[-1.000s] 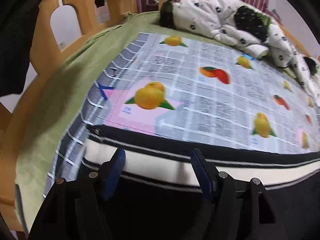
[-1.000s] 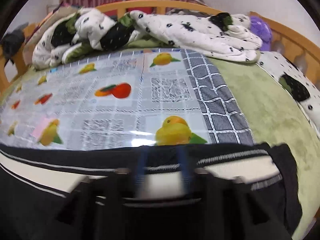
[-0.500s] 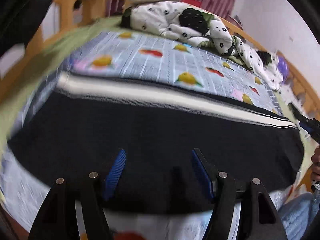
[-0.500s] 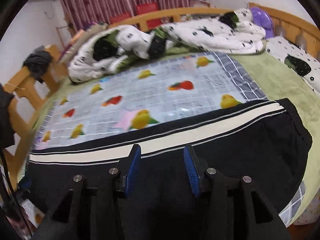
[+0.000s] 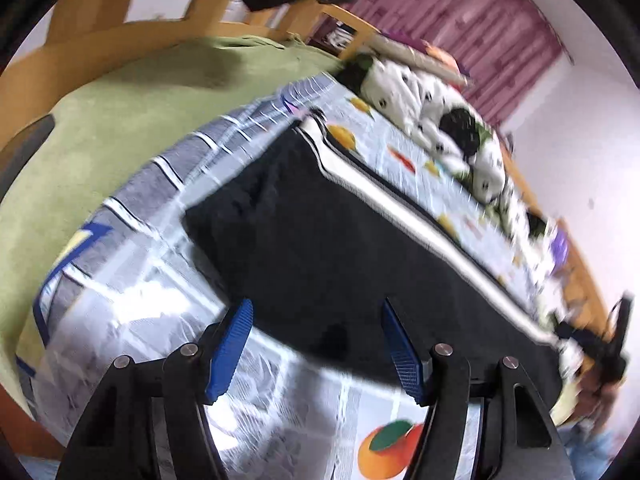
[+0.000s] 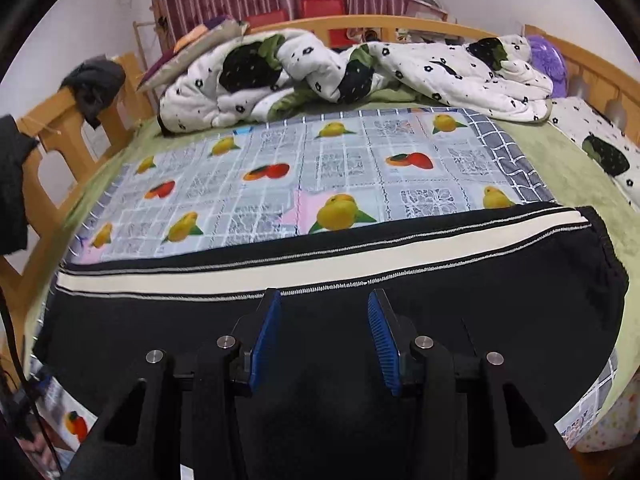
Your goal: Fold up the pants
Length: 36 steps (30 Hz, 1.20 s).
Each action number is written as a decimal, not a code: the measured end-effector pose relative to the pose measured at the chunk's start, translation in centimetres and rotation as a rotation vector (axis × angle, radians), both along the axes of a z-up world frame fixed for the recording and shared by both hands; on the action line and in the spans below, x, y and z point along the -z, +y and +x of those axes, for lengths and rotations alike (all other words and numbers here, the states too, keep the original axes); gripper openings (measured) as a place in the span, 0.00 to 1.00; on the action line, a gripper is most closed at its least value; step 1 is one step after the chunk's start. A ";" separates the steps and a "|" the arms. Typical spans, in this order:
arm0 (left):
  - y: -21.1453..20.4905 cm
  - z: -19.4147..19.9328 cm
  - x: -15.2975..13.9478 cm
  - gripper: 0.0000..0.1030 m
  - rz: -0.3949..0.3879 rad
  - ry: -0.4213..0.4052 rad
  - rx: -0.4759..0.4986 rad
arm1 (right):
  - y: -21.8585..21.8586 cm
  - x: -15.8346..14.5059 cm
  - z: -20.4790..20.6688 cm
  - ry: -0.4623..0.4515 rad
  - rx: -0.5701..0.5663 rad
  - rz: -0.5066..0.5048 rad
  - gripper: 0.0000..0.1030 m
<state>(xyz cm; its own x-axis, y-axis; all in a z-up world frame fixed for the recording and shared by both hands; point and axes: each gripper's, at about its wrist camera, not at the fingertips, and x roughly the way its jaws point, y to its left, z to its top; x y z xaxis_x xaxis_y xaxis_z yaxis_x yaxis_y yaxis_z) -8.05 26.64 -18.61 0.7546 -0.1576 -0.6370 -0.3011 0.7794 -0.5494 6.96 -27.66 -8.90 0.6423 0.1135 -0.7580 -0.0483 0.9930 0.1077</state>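
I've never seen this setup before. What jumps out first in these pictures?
A pair of black pants with a cream side stripe lies flat across a fruit-printed sheet on the bed. Behind it sprawls a rumpled white flowered quilt. Blue-padded grippers, left and right, hover open in the foreground.

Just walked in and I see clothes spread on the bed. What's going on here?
A person with a gripper in each hand is folding black pants with a cream side stripe, laid flat on a fruit-print mat on the bed. Both the left gripper and the right gripper hover open over the fabric, holding nothing. A rumpled quilt lies at the far end.
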 end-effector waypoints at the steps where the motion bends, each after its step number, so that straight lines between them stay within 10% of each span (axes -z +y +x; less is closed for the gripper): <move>1: 0.4 0.1 0.2 0.61 -0.020 0.007 -0.008 | 0.1 0.2 0.2 0.005 0.001 -0.011 0.43; 10: 1.7 -2.5 0.7 0.59 -0.044 -0.007 -0.079 | 0.3 0.6 0.2 0.012 0.000 -0.099 0.43; 20: 3.8 3.2 1.3 0.57 -0.054 0.039 -0.148 | 0.5 1.0 0.2 0.019 -0.021 -0.133 0.43; 25: 4.2 2.9 1.4 0.29 -0.059 0.065 -0.237 | -0.6 0.9 -0.6 0.007 -0.019 -0.133 0.43; 30: 4.6 3.0 1.8 0.27 -0.116 0.063 -0.276 | -3.1 1.6 -1.7 0.015 0.005 -0.129 0.43; 36: 3.0 4.7 -0.8 0.21 -0.006 0.135 -0.229 | -7.4 2.3 -3.3 0.021 0.040 -0.097 0.43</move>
